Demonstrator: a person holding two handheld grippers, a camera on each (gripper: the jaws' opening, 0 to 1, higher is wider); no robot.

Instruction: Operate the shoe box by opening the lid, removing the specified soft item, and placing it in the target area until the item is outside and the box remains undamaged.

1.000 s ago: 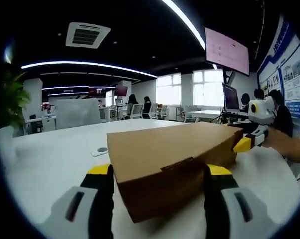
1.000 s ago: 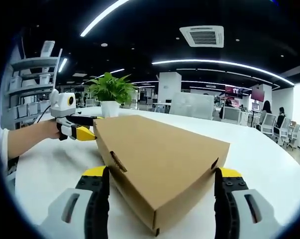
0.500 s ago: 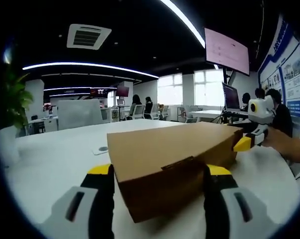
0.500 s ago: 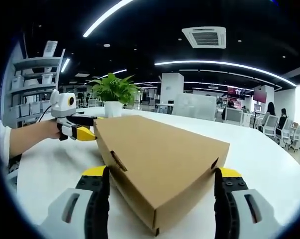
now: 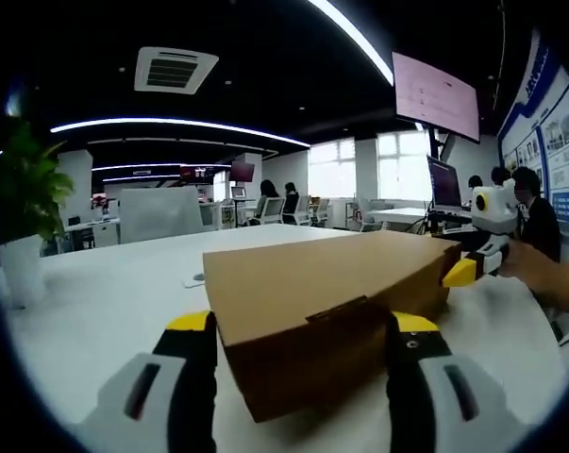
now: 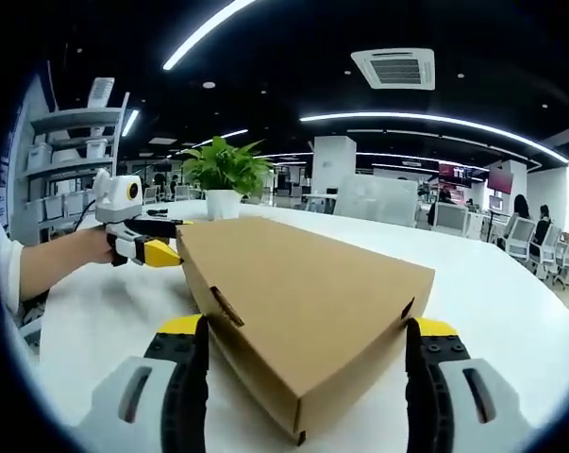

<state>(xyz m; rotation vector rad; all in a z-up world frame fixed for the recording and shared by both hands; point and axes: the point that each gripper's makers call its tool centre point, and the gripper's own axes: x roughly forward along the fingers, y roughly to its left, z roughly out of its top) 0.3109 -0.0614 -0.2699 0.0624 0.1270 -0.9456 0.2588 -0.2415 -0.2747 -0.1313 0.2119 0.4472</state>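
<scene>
Flat brown cardboard shoe box lying closed on the white tabletop, lid down, tuck tab seated at the front edge. Straddled at one end by the left tongs, spread wide with a yellow-tipped jaw on either side of the corner, jaws close beside the cardboard but contact not clear. Same at the other end in the right gripper view: box between the spread right tongs, corner pointing into the gap. Left tongs seen there at the far corner, tips touching or nearly touching the box edge; right tongs likewise seen from the left gripper view.

Soft item not visible, presumably inside.

Likely risks: squeezing across the thin walls, denting or creasing the cardboard; prying at a corner instead of the tab, tearing the flap; lifting the lid with nothing holding the base, so the light box slides or tips on the smooth tabletop. Potted green plant well apart, little hazard.
</scene>
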